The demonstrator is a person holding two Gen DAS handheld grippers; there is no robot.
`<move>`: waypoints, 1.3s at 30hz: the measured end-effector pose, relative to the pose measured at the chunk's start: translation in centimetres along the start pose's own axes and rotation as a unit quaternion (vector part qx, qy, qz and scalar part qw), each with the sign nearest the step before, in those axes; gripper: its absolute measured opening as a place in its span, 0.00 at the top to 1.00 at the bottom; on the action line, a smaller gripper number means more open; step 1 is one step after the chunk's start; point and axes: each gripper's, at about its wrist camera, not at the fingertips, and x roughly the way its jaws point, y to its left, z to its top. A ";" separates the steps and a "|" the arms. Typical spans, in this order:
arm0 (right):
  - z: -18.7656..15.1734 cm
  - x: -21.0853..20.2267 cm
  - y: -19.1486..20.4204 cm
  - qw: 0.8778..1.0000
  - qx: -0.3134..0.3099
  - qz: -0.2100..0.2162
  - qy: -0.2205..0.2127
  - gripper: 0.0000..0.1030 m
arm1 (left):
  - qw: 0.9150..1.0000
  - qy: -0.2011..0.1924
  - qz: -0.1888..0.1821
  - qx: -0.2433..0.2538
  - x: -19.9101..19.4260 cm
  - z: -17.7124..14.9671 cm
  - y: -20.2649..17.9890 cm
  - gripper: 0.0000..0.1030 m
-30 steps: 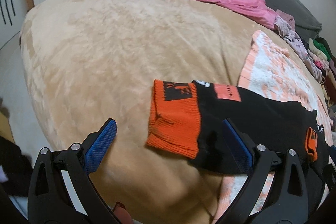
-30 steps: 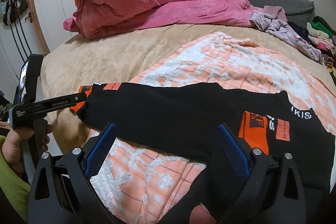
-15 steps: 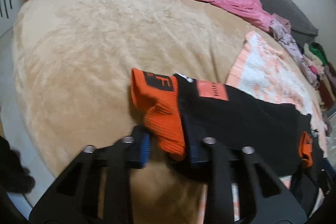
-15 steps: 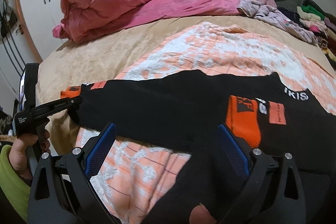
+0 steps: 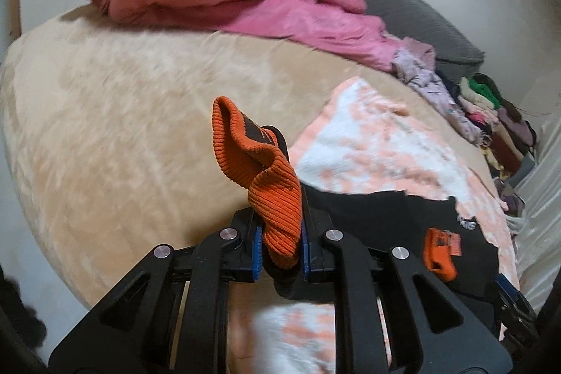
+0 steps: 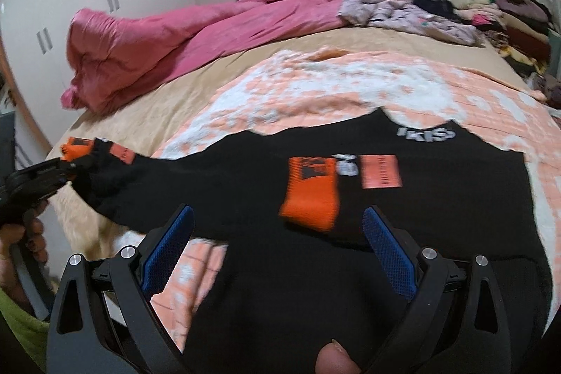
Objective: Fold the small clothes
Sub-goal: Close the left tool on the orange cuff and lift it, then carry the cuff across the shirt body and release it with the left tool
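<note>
My left gripper (image 5: 280, 249) is clamped on the orange cuff (image 5: 270, 184); right gripper (image 6: 277, 246) gapes empty. I'd carry this sleeve flat across the black top (image 6: 403, 198).

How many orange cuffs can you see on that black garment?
2. One orange cuff is pinched in the left gripper, lifted off the beige bedspread. The other cuff lies flat on the black garment, ahead of the open right gripper.
</note>
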 end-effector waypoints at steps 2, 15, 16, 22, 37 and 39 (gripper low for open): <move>0.1 -0.7 -1.3 1.000 0.014 -0.008 -0.006 0.07 | 1.000 -0.004 -0.010 0.009 -0.4 0.3 -1.3 0.92; -0.3 -4.1 -8.2 0.995 0.072 -0.055 -0.029 0.07 | 0.995 -0.014 -0.065 0.072 -1.2 1.2 -10.9 0.92; -0.4 -4.3 -8.6 0.995 0.075 -0.056 -0.031 0.07 | 0.994 -0.015 -0.069 0.078 -1.2 1.2 -11.7 0.92; -0.7 -5.3 -10.7 0.994 0.081 -0.066 -0.042 0.07 | 0.990 -0.011 -0.090 0.106 -0.9 0.9 -15.8 0.92; -2.8 -7.0 -16.8 0.985 0.130 -0.099 -0.049 0.07 | 0.977 0.016 -0.131 0.166 1.2 -2.0 -24.6 0.92; -3.0 -7.1 -17.5 0.984 0.136 -0.102 -0.049 0.07 | 0.975 0.023 -0.136 0.174 1.6 -2.5 -26.0 0.92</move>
